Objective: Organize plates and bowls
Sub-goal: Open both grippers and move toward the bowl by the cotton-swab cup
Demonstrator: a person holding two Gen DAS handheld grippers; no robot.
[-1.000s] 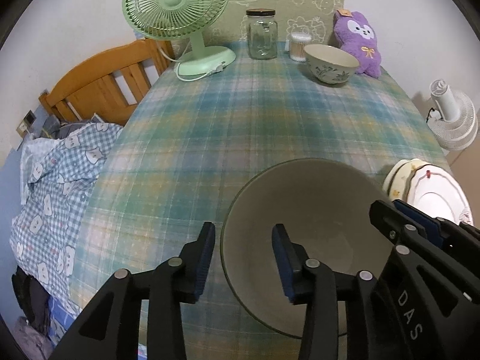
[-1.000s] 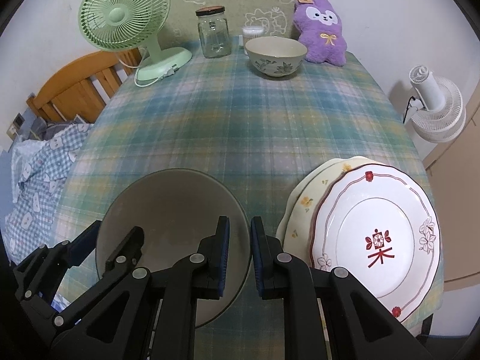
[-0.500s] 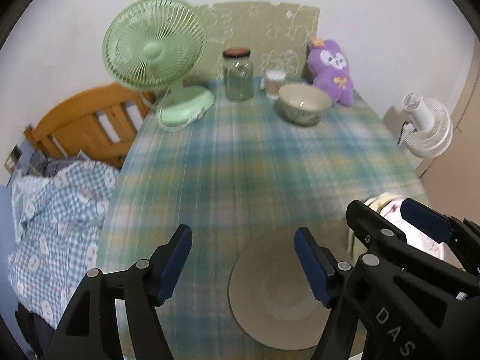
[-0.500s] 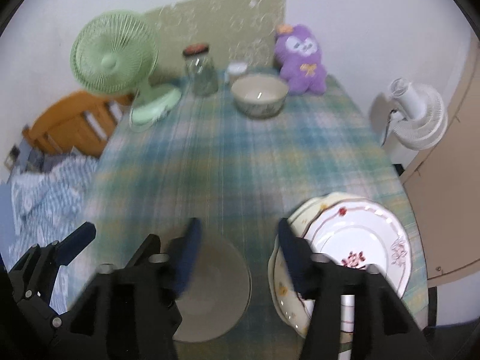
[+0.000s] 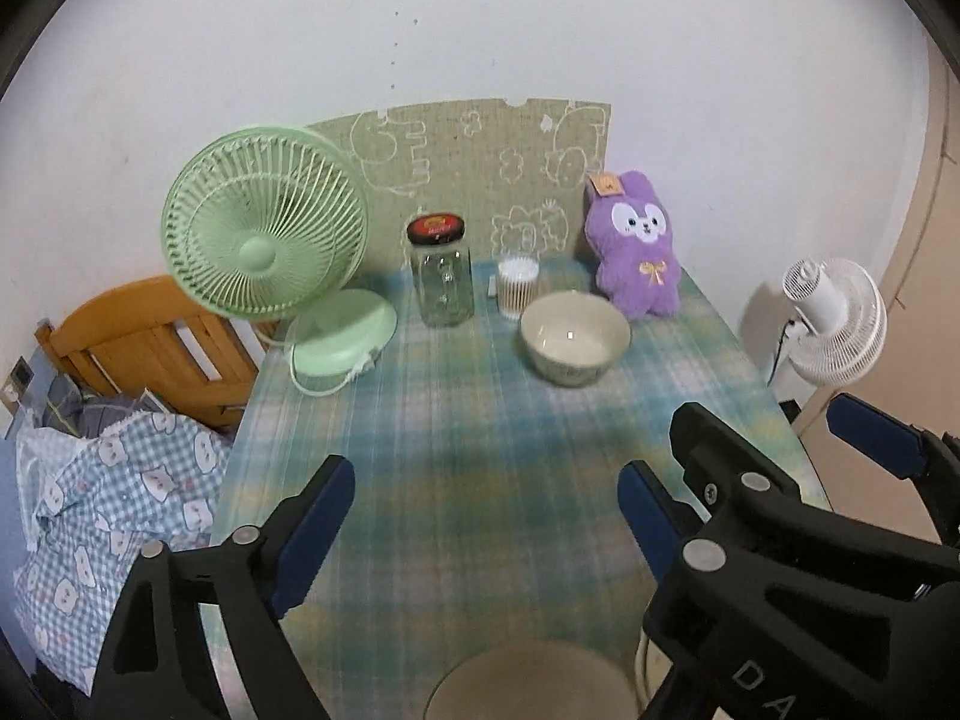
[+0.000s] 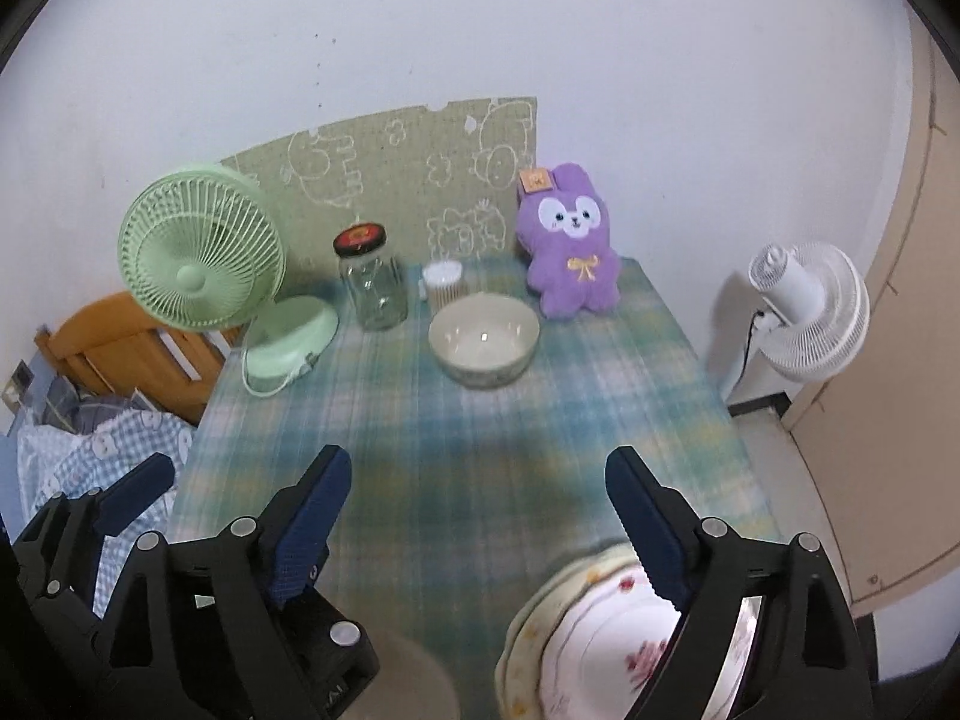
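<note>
My left gripper (image 5: 486, 507) is open and empty, raised above the near part of the plaid table (image 5: 480, 432). The grey bowl (image 5: 534, 681) sits on the table below it at the near edge. My right gripper (image 6: 477, 495) is open and empty, raised beside it. A stack of two plates (image 6: 594, 630), white with red flowers on a cream one, lies at the near right, partly hidden by the right finger. A cream floral bowl (image 5: 575, 336) stands at the far side of the table; it also shows in the right wrist view (image 6: 483, 339).
At the back stand a green desk fan (image 5: 270, 240), a glass jar (image 5: 441, 276), a cup of cotton swabs (image 5: 519, 285) and a purple plush toy (image 5: 636, 252). A wooden bed with checked bedding (image 5: 114, 480) is to the left. A white floor fan (image 5: 834, 318) is to the right.
Both grippers opened wide, let go of the grey bowl and rose up and back from the table. The bowl stays on the table at the near edge.
</note>
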